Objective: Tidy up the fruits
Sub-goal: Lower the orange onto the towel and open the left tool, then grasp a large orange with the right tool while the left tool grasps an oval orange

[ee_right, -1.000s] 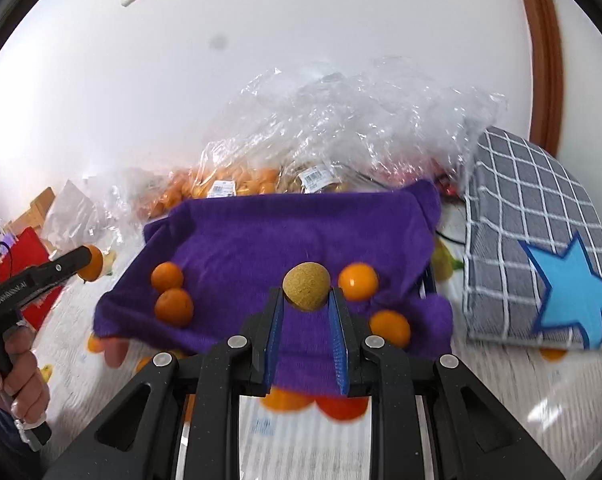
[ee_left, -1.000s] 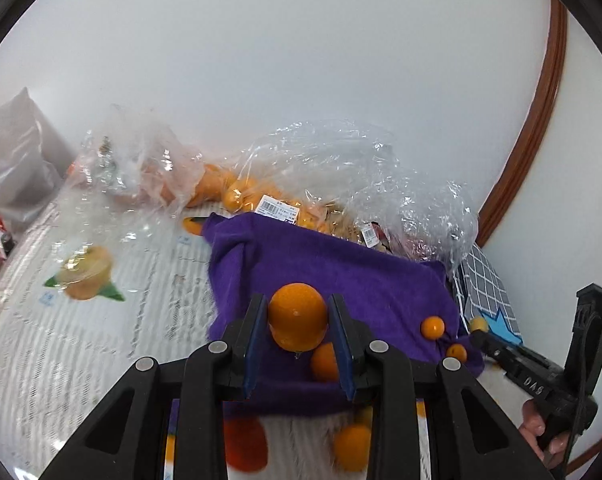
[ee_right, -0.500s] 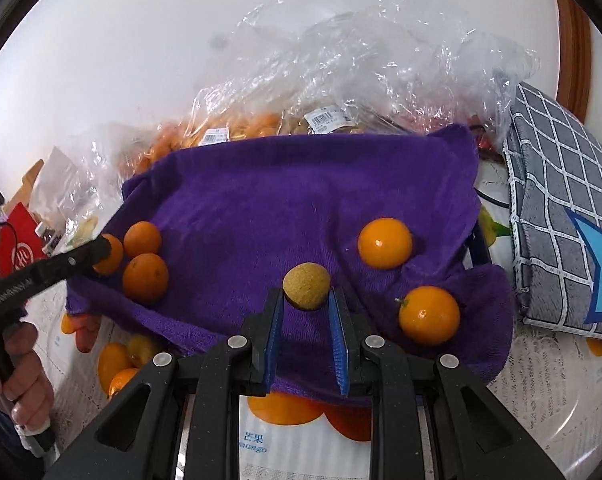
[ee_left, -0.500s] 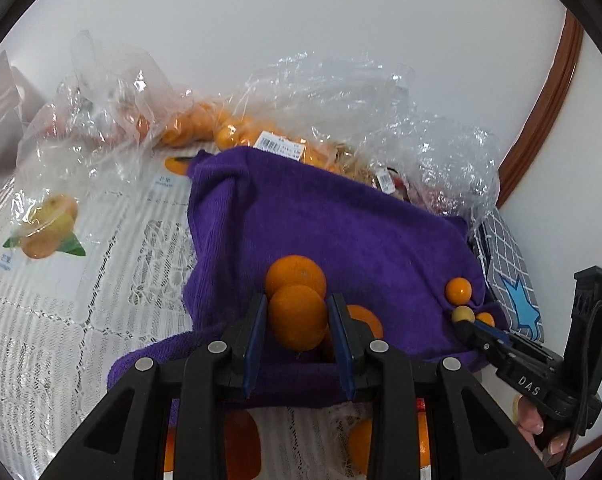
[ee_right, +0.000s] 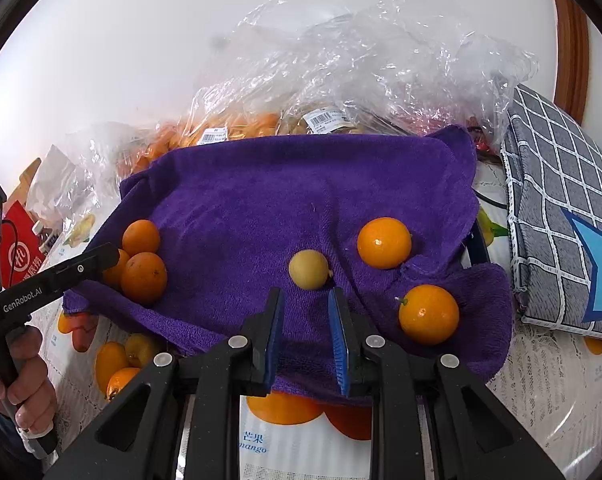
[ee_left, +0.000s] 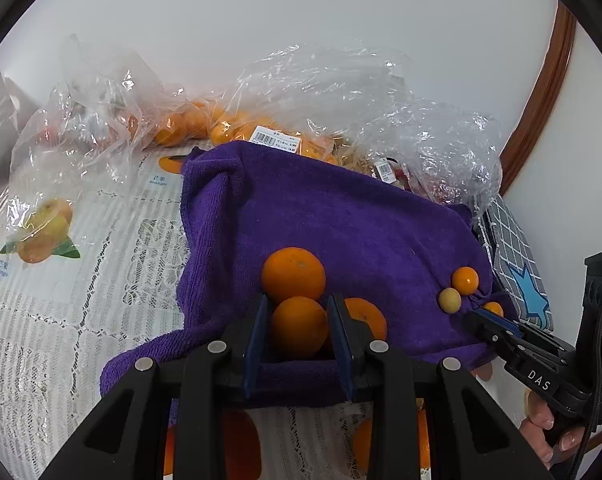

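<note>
A purple towel (ee_left: 341, 220) (ee_right: 281, 192) lies spread on the table with fruit on it. My left gripper (ee_left: 298, 300) is shut on an orange (ee_left: 299, 326) low over the towel's near edge, touching two other oranges (ee_left: 293, 274) (ee_left: 367, 316). My right gripper (ee_right: 305, 294) holds its jaws narrow with only towel showing between the pads. A small yellowish fruit (ee_right: 309, 269) (ee_left: 449, 300) rests on the towel just beyond its fingertips. Two oranges (ee_right: 384, 243) (ee_right: 429, 314) lie to its right. In the right wrist view the left gripper (ee_right: 101, 258) sits by the oranges at the left (ee_right: 144, 278).
Clear plastic bags (ee_left: 321, 92) (ee_right: 361, 72) of oranges with price labels stand behind the towel. A grey checked cloth with a blue star (ee_right: 561, 208) lies at the right. The lace tablecloth (ee_left: 61, 320) carries printed mango pictures. A red packet (ee_right: 19, 256) is at far left.
Both grippers have come down onto the towel. The left's orange now rests against two others. The yellowish fruit, earlier between the right fingertips, now lies just ahead of them.
</note>
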`<state>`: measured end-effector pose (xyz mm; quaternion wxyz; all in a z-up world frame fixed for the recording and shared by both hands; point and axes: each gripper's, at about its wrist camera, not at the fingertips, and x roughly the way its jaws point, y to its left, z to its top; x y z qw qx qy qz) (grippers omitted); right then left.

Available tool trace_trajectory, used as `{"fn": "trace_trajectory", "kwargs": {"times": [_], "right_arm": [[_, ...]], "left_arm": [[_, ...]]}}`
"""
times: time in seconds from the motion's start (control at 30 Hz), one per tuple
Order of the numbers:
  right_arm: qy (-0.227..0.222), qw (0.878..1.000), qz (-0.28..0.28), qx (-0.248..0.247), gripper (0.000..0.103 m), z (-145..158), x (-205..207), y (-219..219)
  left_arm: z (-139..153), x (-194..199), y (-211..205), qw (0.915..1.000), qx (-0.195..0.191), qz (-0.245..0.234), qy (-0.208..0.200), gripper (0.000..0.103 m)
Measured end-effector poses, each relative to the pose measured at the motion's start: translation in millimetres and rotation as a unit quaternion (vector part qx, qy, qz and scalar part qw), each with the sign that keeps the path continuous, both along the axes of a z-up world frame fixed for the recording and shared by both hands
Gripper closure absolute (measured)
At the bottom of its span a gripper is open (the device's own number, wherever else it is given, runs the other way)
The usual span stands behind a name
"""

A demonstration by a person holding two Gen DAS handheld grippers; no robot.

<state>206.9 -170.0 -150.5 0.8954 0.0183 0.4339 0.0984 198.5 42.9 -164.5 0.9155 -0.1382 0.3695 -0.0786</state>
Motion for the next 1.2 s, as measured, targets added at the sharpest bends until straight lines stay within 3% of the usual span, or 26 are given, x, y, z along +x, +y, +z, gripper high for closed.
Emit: {"fn": "trace_trajectory", "kwargs": {"times": [0.13, 0.23, 0.37, 0.47, 0.63, 0.9, 1.2], "right_arm": [[-0.003, 1.0, -0.004, 0.0, 0.079, 1.3, -2.1, -0.9], [-0.009, 1.0, -0.009, 0.001, 0.072, 3.3, -5.8, -1.3], [-0.024, 0.999, -0.024, 0.021, 0.063, 12.8, -16.5, -4.8], [-0.033, 0.998, -0.031, 0.032, 0.062, 24.1, -31.5, -1.4], [-0.029, 0.999, 0.002, 0.043, 0.057, 35.1, -60.6, 23.6], [0.002, 0.998, 0.061, 0.032, 0.055, 17.5, -80.0, 65.1], [0.044, 0.997, 0.067, 0.004, 0.056, -9.9, -72.9, 78.4]], "left_arm": [[1.2, -1.9, 0.8, 1.0, -0.003, -0.002, -0.008, 0.066], [5.1, -6.2, 4.4, 0.9997, -0.009, 0.001, -0.024, 0.057], [9.5, -12.9, 9.0, 0.9991, -0.008, 0.01, -0.04, 0.055], [11.4, -18.9, 13.2, 0.9988, -0.007, 0.018, -0.046, 0.055], [18.8, -29.8, 20.3, 0.9977, 0.0, 0.026, -0.063, 0.055], [21.9, -51.2, 41.9, 0.9966, 0.0, 0.041, -0.071, 0.053], [21.1, -63.7, 45.9, 0.9971, 0.002, 0.034, -0.068, 0.053]]}}
